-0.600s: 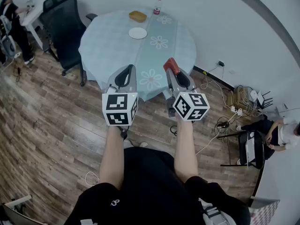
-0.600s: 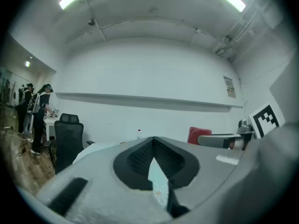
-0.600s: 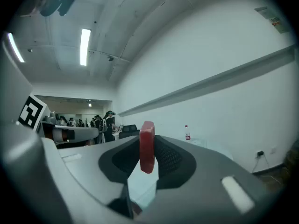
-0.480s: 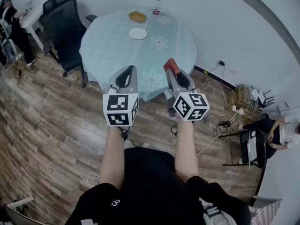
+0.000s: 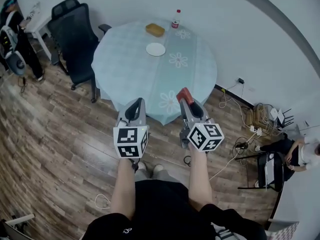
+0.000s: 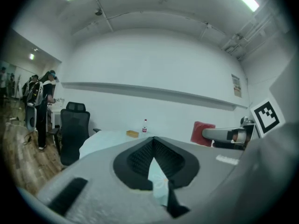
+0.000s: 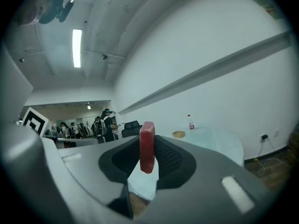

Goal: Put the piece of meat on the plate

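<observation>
My right gripper (image 5: pixel 185 96) is shut on the piece of meat (image 5: pixel 183 94), a red slab standing upright between the pads (image 7: pixel 147 146). It hovers at the near edge of the round table (image 5: pixel 125 64) with its pale blue flowered cloth. The small white plate (image 5: pixel 155 49) lies on the far half of the table, well beyond both grippers. My left gripper (image 5: pixel 137 103) is level with the right one at the table's edge, shut with nothing between its jaws (image 6: pixel 153 139). The left gripper view shows the meat (image 6: pixel 202 132) off to the right.
A tan box (image 5: pixel 155 30) and a small bottle (image 5: pixel 176 18) stand at the table's far side. A black office chair (image 5: pixel 75 31) sits left of the table. Cables and a power strip (image 5: pixel 252 116) lie on the wood floor at right, near a seated person (image 5: pixel 302 151).
The whole view has slid, so table and grippers sit lower in the picture and my feet show. Both grippers keep their places at the table's near edge, and the meat stays held.
</observation>
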`<action>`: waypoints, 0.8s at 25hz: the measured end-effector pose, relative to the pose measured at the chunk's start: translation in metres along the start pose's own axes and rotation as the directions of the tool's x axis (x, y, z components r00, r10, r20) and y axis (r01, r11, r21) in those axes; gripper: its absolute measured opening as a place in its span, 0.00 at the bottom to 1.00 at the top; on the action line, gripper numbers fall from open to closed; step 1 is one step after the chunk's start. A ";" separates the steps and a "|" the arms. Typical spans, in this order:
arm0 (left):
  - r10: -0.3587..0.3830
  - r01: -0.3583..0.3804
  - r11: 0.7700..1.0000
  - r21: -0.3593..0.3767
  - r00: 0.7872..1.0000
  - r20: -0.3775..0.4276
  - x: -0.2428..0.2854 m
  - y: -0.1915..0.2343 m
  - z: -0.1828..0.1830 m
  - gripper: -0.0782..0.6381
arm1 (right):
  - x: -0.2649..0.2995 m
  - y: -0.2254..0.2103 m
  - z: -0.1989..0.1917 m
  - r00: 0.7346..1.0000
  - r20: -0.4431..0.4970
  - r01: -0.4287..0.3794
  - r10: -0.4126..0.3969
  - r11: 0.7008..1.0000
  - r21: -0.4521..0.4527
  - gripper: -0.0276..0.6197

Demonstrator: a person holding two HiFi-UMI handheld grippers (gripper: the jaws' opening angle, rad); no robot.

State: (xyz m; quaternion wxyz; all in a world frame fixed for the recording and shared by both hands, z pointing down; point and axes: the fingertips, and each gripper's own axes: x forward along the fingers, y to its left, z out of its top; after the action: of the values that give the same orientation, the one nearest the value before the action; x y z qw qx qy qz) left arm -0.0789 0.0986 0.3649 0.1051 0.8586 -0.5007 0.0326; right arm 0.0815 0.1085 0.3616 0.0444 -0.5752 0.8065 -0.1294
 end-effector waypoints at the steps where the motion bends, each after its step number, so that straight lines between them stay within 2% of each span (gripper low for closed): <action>1: 0.009 -0.010 1.000 -0.022 1.000 -0.021 -0.001 0.008 -0.009 0.10 | 0.004 0.002 -0.005 1.000 -0.009 -0.002 0.002 1.000 0.018 0.20; 4: 0.040 -0.044 0.996 -0.077 0.998 -0.058 0.007 0.039 -0.028 0.10 | 0.027 0.010 -0.018 0.999 -0.044 -0.016 0.017 1.000 0.027 0.20; 7: 0.044 -0.052 0.994 -0.101 0.996 -0.074 0.019 0.057 -0.037 0.10 | 0.044 0.014 -0.031 0.997 -0.074 -0.021 0.022 1.000 0.021 0.20; 12: -0.008 0.004 0.996 -0.086 0.999 -0.039 0.044 0.045 -0.022 0.10 | 0.052 -0.003 -0.016 0.999 -0.053 0.005 -0.004 1.000 0.007 0.20; 15: -0.032 0.028 0.994 -0.103 0.999 -0.039 0.067 0.029 -0.025 0.10 | 0.053 -0.026 -0.011 0.998 -0.053 0.023 -0.023 1.000 0.003 0.20; 20: -0.062 0.053 0.993 -0.107 0.995 -0.081 0.118 0.029 -0.047 0.10 | 0.096 -0.075 -0.032 0.995 -0.096 0.050 -0.041 0.995 0.086 0.20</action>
State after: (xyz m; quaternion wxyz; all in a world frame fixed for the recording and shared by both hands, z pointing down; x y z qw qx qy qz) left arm -0.0430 -0.0058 0.4344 0.1720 0.8638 -0.4720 0.0394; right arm 0.1108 0.0004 0.4188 0.0288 -0.5841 0.7878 -0.1930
